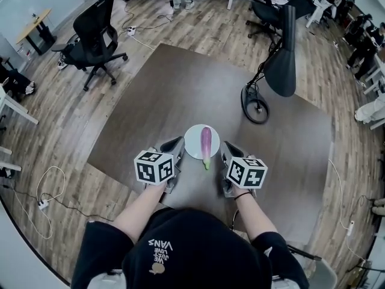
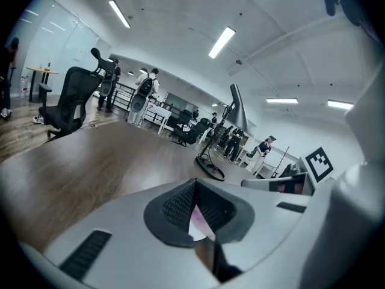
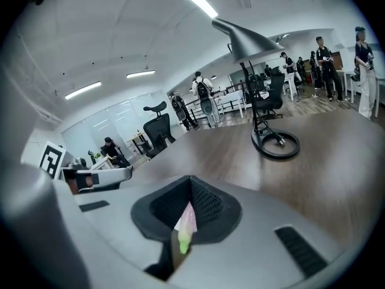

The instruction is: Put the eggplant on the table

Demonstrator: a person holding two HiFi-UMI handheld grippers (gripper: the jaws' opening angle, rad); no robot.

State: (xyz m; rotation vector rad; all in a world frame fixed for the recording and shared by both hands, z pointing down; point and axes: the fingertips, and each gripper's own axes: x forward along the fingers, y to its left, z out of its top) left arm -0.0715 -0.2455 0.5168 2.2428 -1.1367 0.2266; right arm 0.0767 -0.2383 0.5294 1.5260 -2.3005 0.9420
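Only a sliver of the purple, green-stemmed eggplant (image 3: 185,224) shows past each gripper's clenched, empty jaws. It lies on a round white plate (image 1: 191,142) by the dark brown table's (image 1: 180,89) near edge, between the left gripper (image 1: 173,146) and right gripper (image 1: 230,151). Bare tabletop stretches beyond.

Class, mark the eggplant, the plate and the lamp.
eggplant (image 1: 206,142), head view, purple middle.
plate (image 1: 190,142), head view, bare left side.
lamp (image 1: 281,71), head view, dark shade.

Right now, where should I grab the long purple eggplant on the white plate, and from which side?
Probably across its middle, from above, jaws closing left to right. The long purple eggplant lies flat on the round white plate, green stem toward you, both long sides bare.
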